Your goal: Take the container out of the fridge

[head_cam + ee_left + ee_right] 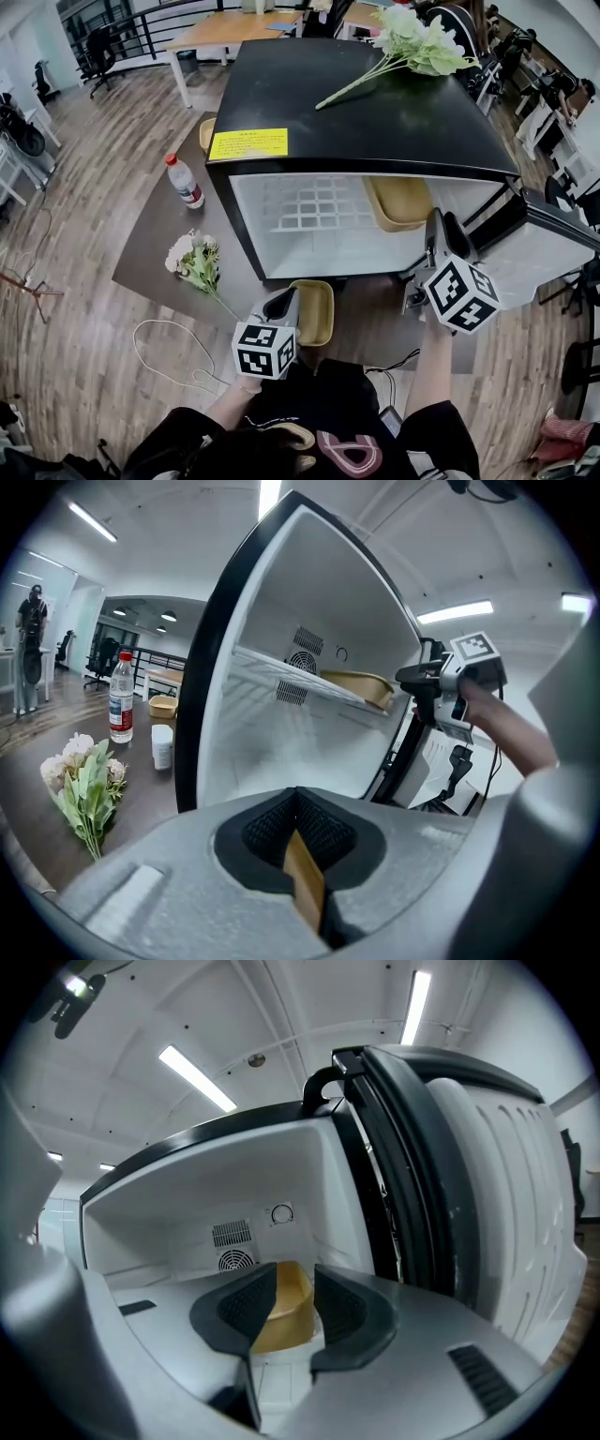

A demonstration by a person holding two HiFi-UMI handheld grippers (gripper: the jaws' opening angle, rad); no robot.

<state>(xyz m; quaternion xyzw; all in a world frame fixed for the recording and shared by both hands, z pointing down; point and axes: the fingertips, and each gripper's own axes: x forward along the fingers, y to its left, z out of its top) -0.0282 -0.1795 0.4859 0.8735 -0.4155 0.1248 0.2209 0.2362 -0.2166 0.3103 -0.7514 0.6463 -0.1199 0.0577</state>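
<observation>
The black mini fridge (366, 103) stands with its door (548, 246) swung open to the right. One tan container (398, 201) sits on the wire shelf inside, at the right. A second tan container (316, 311) is outside, low in front of the fridge, and my left gripper (289, 302) is shut on its rim; the rim shows as a thin tan edge (306, 881) between the pads. My right gripper (436, 223) is at the fridge opening, just right of the shelf container (281, 1321). Its jaws stand open, the container showing beyond the gap.
A water bottle (186, 180) and a bunch of flowers (195, 261) lie on the dark mat left of the fridge. More flowers (412, 42) rest on the fridge top. A white cable (169, 352) loops on the wooden floor. Tables and chairs stand behind.
</observation>
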